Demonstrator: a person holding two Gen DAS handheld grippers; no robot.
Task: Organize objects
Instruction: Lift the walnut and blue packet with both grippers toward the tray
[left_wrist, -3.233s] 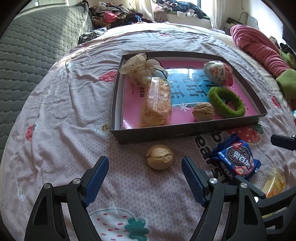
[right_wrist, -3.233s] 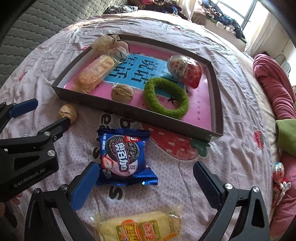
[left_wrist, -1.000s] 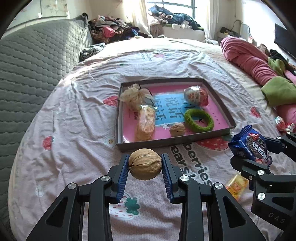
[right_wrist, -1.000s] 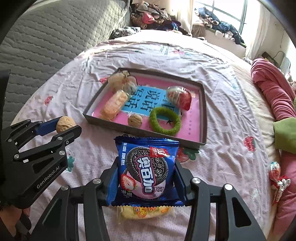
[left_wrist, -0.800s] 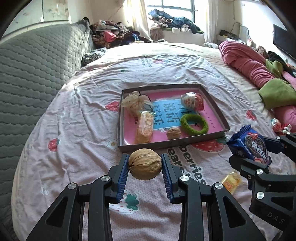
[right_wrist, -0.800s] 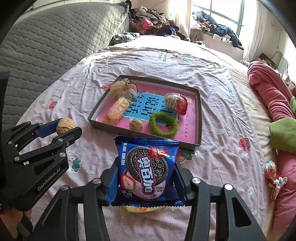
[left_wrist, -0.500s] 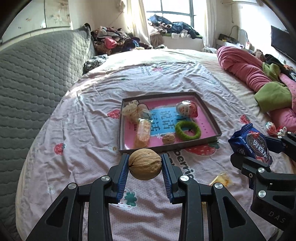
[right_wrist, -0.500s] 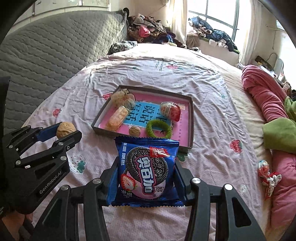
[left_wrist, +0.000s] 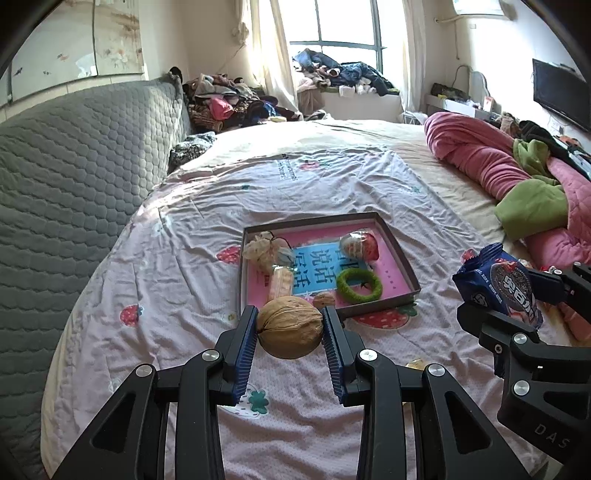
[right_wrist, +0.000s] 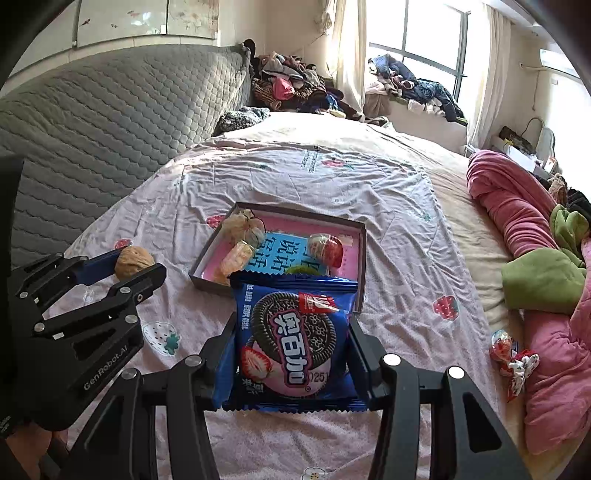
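Left wrist view: the left gripper (left_wrist: 290, 326) clamps a walnut (left_wrist: 290, 327) in the air, on the near side of the shallow box (left_wrist: 400, 260) lying on the bed (left_wrist: 166, 280).

Right wrist view: the right gripper (right_wrist: 291, 345) pinches a blue cookie packet (right_wrist: 293, 341), also held just short of the box's near wall.

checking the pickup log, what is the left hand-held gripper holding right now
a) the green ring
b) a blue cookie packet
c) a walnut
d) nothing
c: in the left wrist view the left hand-held gripper has its blue pads pressed on both sides of a walnut, lifted above the bed sheet; the blue cookie packet is in the right hand-held gripper, and the green ring lies in the tray.
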